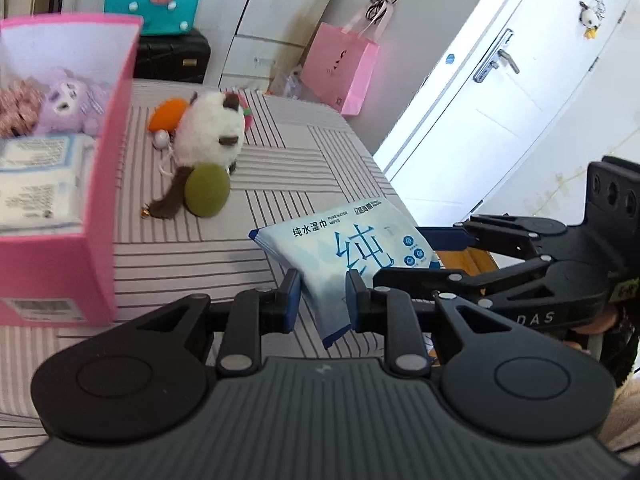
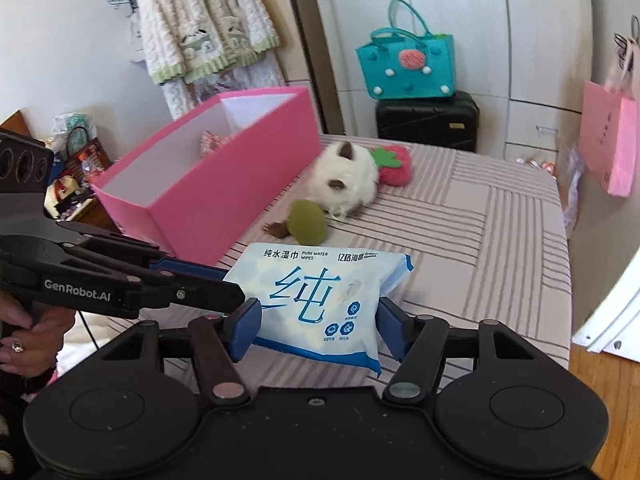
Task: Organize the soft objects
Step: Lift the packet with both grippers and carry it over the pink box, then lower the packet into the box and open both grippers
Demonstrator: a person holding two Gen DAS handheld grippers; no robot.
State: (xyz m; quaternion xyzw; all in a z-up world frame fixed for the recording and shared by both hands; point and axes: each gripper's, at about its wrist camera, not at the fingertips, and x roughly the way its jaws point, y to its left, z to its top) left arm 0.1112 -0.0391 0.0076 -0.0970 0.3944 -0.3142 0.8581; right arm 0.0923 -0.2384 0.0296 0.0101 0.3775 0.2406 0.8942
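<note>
Your left wrist camera sits just behind the left tongs (image 1: 320, 300), looks forward and downward along them across the striped bed (image 1: 328, 148), and faces the white door (image 1: 500, 80). Your right wrist camera sits just behind the right tongs (image 2: 316, 320), angled downward likewise, facing the wall with the hanging cardigan (image 2: 204, 16). Both views are close to the wipes pack (image 1: 352, 252). You share between them that pack, the pink box (image 2: 208, 188), the white plush (image 1: 212, 128), the teal bag (image 2: 408, 64), and each opposite tool.
</note>
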